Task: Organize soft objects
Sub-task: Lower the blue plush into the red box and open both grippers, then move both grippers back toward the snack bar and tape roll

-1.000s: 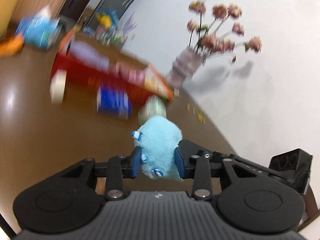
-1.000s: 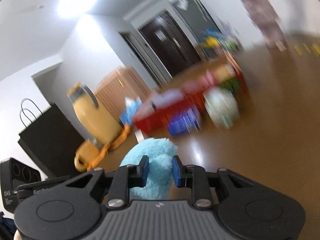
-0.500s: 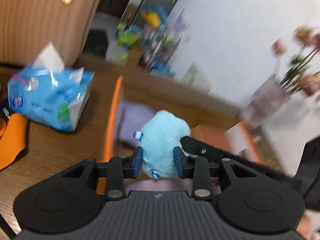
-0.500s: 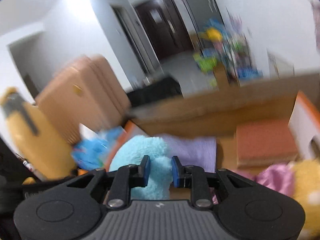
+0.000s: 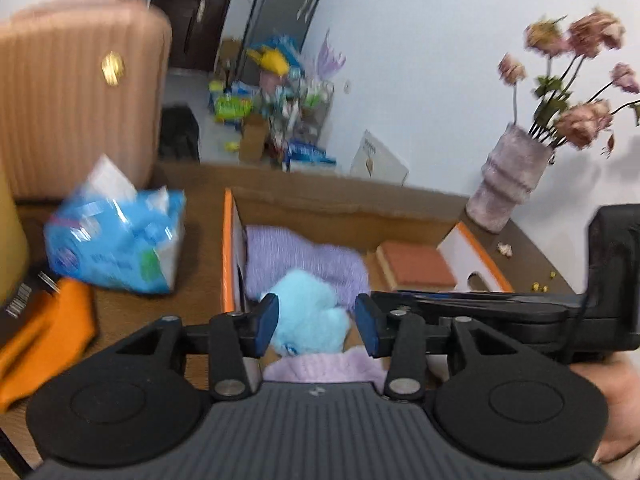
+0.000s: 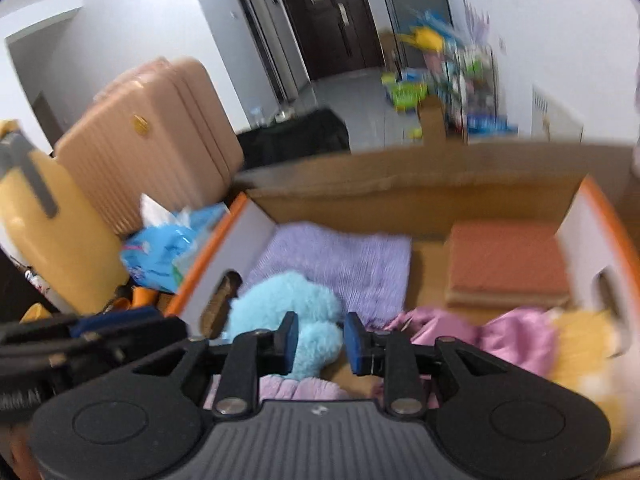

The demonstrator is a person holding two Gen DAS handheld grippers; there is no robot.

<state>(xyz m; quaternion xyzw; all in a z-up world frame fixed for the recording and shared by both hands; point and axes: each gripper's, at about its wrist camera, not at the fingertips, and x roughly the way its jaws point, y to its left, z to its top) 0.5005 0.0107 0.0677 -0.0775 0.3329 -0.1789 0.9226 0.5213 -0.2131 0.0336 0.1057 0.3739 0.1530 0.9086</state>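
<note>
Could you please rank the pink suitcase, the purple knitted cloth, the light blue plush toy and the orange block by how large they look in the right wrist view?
1. Pink suitcase, although farthest away.
2. Purple knitted cloth.
3. Orange block and light blue plush toy: too alike to rank, and the plush is nearer the camera.

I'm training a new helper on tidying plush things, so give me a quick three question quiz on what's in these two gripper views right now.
1. True or false: the blue plush toy lies inside the cardboard box.
2. What lies folded at the box's back, beside the purple knit? A orange-red cloth, B tissue pack, C vase.
3. Fill in: the pads of the left gripper and right gripper are ___ the toy.

Key: 1 true. 2 A, the orange-red cloth. 3 clear of; both grippers' jaws are opening.
</note>
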